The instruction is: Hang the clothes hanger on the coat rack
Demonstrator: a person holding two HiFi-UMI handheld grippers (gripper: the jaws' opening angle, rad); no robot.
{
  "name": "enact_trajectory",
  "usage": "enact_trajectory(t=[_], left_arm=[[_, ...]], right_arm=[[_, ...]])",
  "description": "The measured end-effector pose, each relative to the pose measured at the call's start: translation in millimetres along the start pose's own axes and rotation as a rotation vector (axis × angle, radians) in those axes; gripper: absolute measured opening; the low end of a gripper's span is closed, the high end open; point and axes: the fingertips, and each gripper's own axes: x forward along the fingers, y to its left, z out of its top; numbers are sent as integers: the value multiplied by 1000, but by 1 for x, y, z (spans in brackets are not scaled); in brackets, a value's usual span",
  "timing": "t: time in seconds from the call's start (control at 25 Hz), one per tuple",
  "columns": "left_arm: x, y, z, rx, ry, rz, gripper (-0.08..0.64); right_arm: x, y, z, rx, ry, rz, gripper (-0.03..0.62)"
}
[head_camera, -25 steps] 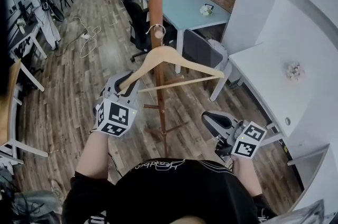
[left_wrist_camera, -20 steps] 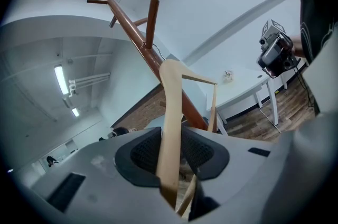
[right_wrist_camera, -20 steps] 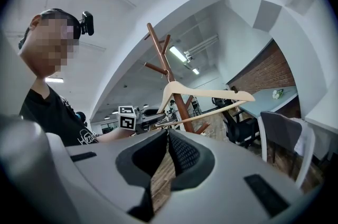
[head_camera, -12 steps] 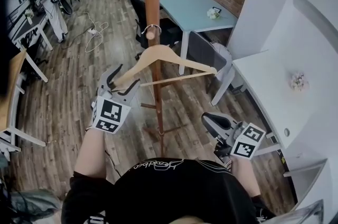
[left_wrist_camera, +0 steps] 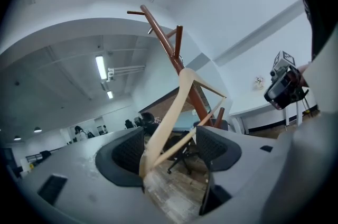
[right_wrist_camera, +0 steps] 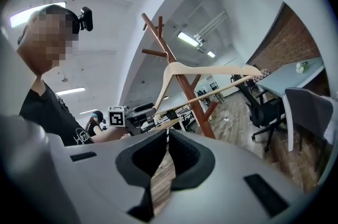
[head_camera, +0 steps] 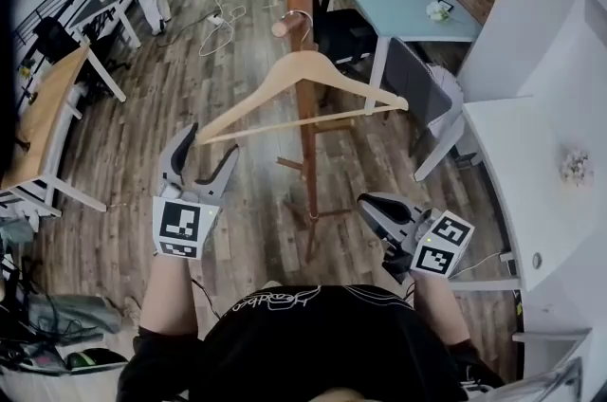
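Figure: hanging nearly complete, seen over a wooden floor (head_camera: 123, 163).

(a) Coat rack (head_camera: 302, 59): a reddish-brown pole standing upright on the floor, with short pegs angling out from it. One peg (head_camera: 281, 28) points toward the viewer and carries the load.

(b) Hanger (head_camera: 303, 82): pale wood with a crossbar. Its metal hook (head_camera: 302, 14) is looped over that peg, so the hanger's weight appears to rest on the rack. The hanger sits tilted, its left end lower and toward the left tool, its right end beyond the pole.

(c) Left tool (head_camera: 207, 149): jaws spread wide and opening. In the left gripper view the hanger's left end lies between the two pads, close to one of them, but the pads do not press on it. The head view places that end just at the fingertips.

(d) Right tool (head_camera: 372, 206): held low beside the person's body, well apart from the rack and hanger. Its jaws are drawn together with only a narrow slit between them, and nothing is between them.

Status: the main step, hook over peg, looks done. What seems left is to draw the left tool clear of the hanger's end and let the hanger settle level.
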Motion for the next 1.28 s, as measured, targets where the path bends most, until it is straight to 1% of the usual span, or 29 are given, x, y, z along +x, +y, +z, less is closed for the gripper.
enact_trajectory(t=[0.08,0.16,0.28,0.36,0.4,0.44,0.56,0.72,0.8,0.88,1.08,1.28], left_arm=[[-17,-6,-5,-40,18,16,285],[-31,-20,-7,-103,18,-6,285],[-44,-49,-3,-243,-17,-110,284],[-53,-66,6,-321,-52,-189,281],[-58,-75,10,-348,-70,-230,264],[-64,-85,13,-369,-85,-272,227],[-91,-114,12,-411,-103,-382,166],[-145,-131,3,-474,-112,-473,74],[-172,-135,3,-511,-111,-516,46],[-199,-139,3,-531,-108,-546,32],[-259,-155,-4,-522,-96,-585,18],[-307,-166,-4,-538,-101,-630,18]], right_arm=[[5,4,-6,5,14,25,43],[8,11,-12,6,22,40,43],[8,23,-17,-2,23,42,43],[8,33,-18,-10,24,32,43],[8,39,-19,-15,26,25,43],[9,45,-20,-21,29,18,43],[11,73,-31,-39,43,3,43],[17,124,-51,-51,49,-1,43],[19,151,-59,-56,49,-2,43],[18,178,-67,-59,47,-1,43],[10,242,-89,-73,28,5,43],[-3,288,-110,-55,11,-22,43]])
